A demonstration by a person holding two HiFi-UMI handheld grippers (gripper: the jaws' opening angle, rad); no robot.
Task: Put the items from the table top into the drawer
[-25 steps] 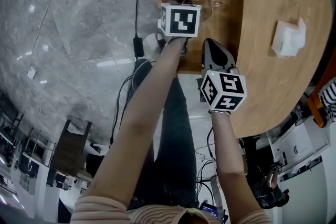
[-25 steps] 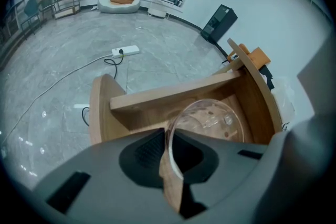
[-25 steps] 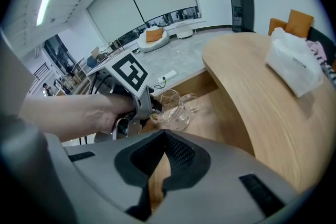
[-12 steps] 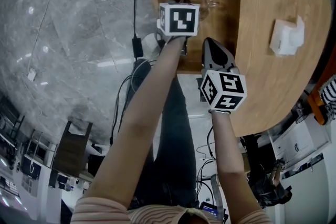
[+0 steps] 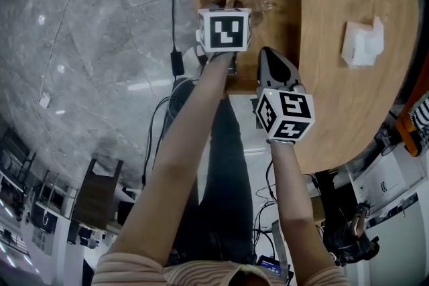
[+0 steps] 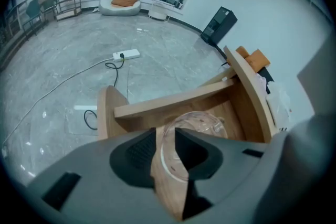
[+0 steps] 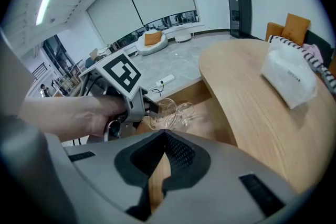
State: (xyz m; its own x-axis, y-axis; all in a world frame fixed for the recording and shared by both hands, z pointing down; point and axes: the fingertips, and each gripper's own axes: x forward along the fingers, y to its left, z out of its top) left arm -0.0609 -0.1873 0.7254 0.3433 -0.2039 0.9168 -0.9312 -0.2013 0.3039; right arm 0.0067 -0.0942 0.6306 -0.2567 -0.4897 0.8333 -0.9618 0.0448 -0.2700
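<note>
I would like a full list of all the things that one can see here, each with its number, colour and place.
table: one, light wood, right side of the head view
drawer: one, same wood, open at the table's edge
glass cup: one, clear, in the drawer
pack: one, white, on the table top
cable: one, black, on the grey floor
power strip: one, white, on the floor farther off
left gripper: one, grey, over the drawer; jaws opening, the cup's rim between them
right gripper: one, grey, beside the left one; jaws together, empty
</note>
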